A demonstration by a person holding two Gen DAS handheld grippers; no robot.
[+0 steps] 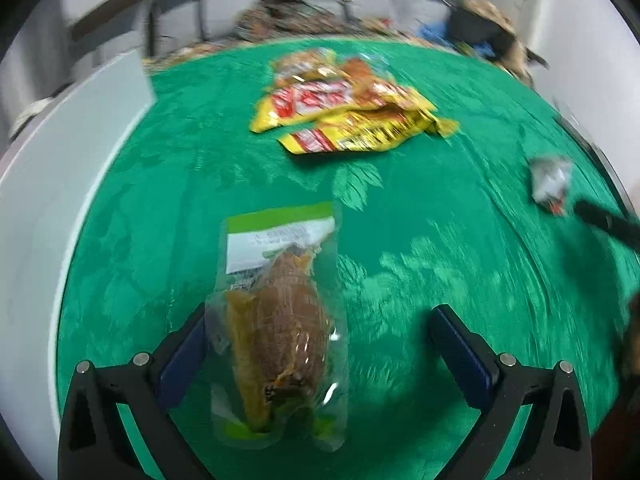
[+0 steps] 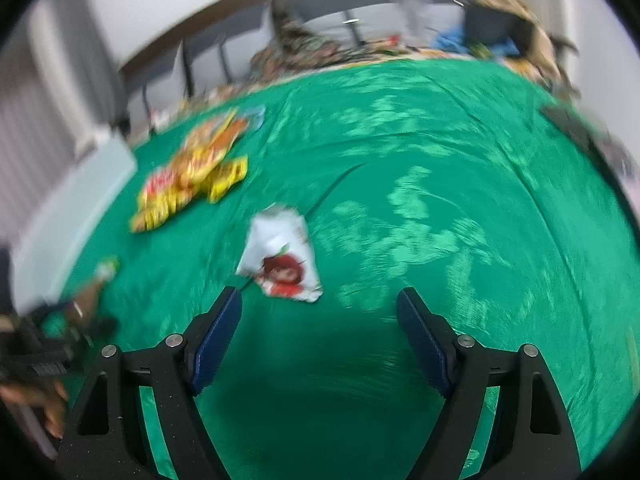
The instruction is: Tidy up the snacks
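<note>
A clear bag of brown snack (image 1: 276, 320) with a green and white label lies on the green tablecloth (image 1: 420, 240). It sits between the fingers of my left gripper (image 1: 320, 312), close to the left pad, and the jaws stand wide open around it. My right gripper (image 2: 318, 292) is open with nothing between its fingers. A small white packet with a red cartoon figure (image 2: 280, 256) lies just ahead of its left finger (image 2: 224, 320); the same white packet (image 1: 550, 184) shows at far right. A pile of yellow snack packets (image 1: 340, 108) (image 2: 188, 184) lies farther back.
A white box (image 1: 60, 200) (image 2: 72, 208) borders the cloth on the left. Blurred clutter (image 1: 280, 20) and a dark bag (image 2: 496, 24) line the far edge. A hand (image 2: 44, 400) with the left gripper shows at lower left of the right wrist view.
</note>
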